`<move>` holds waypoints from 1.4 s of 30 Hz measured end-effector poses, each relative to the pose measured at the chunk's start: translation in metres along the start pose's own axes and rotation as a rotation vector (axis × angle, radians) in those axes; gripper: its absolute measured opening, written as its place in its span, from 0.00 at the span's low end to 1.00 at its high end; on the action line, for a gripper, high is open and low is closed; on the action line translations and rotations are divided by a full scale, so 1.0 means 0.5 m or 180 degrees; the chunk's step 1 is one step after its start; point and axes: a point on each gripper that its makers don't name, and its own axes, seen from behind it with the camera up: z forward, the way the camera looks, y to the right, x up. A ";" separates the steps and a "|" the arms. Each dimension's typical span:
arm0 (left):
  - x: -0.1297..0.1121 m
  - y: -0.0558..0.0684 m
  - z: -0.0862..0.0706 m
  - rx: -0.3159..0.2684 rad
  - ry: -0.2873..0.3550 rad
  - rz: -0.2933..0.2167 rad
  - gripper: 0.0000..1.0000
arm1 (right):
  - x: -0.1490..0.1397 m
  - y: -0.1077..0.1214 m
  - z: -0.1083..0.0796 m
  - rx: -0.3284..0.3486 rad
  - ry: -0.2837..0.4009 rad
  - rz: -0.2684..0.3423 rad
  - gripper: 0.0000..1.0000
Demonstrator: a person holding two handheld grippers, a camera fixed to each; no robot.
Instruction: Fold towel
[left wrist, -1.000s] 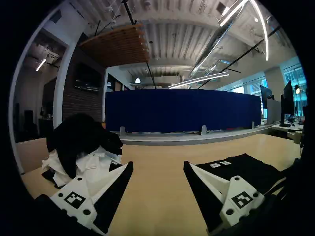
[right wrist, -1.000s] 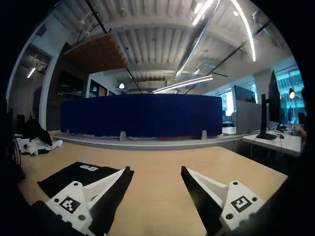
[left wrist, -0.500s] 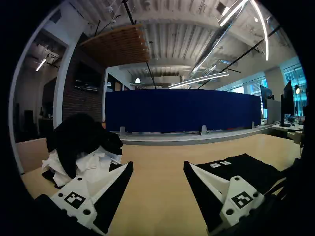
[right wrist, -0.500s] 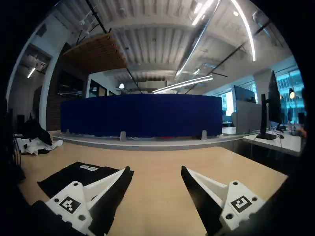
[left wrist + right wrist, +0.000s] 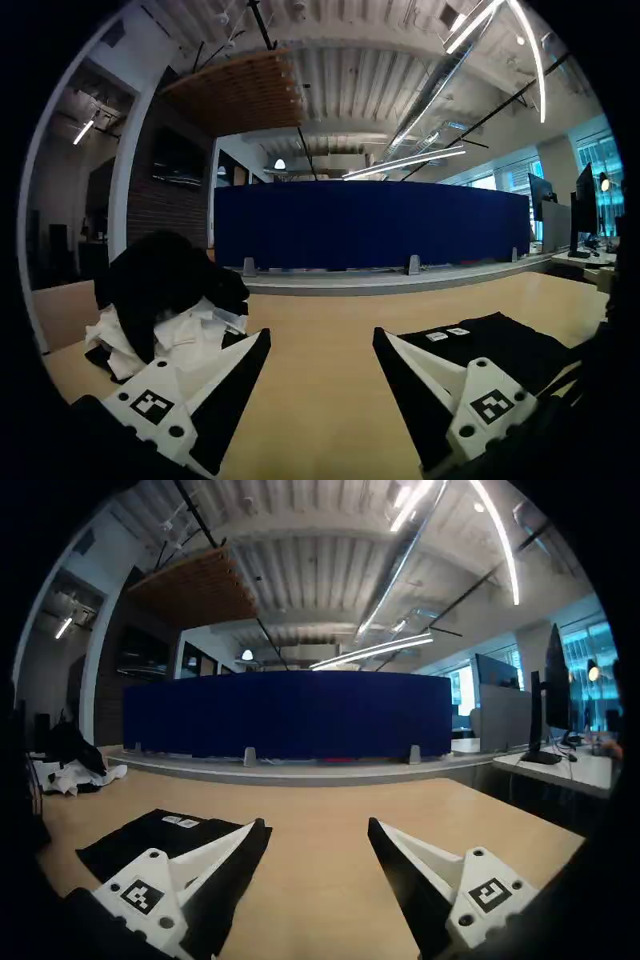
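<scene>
In the left gripper view, the left gripper (image 5: 320,331) sits low over the pale wooden desk (image 5: 320,308), its two fingers spread wide apart with nothing between them. In the right gripper view, the right gripper (image 5: 315,822) is just as low over the desk (image 5: 320,800), fingers likewise apart and holding nothing.

The black towel (image 5: 500,340) lies flat on the desk between the two grippers. It lies just beyond the right-hand finger in the left gripper view and just beyond the left-hand finger in the right gripper view (image 5: 148,836). Two small white labels (image 5: 446,334) sit on its far edge.

Farther left on the desk is a loose heap of black and white cloth (image 5: 164,300), seen small and well apart from the towel in the right gripper view (image 5: 72,772).

Beyond the desk's far edge stands a long blue partition (image 5: 368,224). Off to the right, monitors (image 5: 552,692) stand on another desk. Strip lights (image 5: 376,650) run along the ceiling above.
</scene>
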 end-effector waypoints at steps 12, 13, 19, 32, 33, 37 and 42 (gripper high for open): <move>0.000 -0.002 0.000 -0.0001 -0.0002 0.0000 0.95 | 0.002 0.000 -0.001 0.0001 -0.0002 0.0000 1.00; 0.000 -0.002 0.000 -0.0001 -0.0002 0.0001 0.95 | 0.002 0.000 -0.001 0.0001 -0.0001 0.0001 1.00; 0.000 -0.001 0.002 -0.0001 -0.0002 0.0003 0.95 | 0.001 0.001 0.000 -0.0010 0.0001 0.0000 1.00; 0.014 -0.009 0.010 0.0071 0.0025 0.0057 0.95 | 0.026 0.000 -0.006 -0.0056 0.0067 -0.0002 1.00; 0.020 -0.008 0.011 0.0070 0.0029 0.0062 0.95 | 0.034 0.000 -0.007 -0.0055 0.0077 -0.0002 1.00; 0.062 -0.004 0.015 0.0032 0.0029 0.0008 0.95 | 0.067 0.003 -0.009 -0.0063 0.0056 -0.0013 1.00; 0.133 0.010 0.017 -0.0038 -0.0005 -0.0048 0.95 | 0.131 -0.002 -0.019 -0.0034 -0.0004 0.0017 1.00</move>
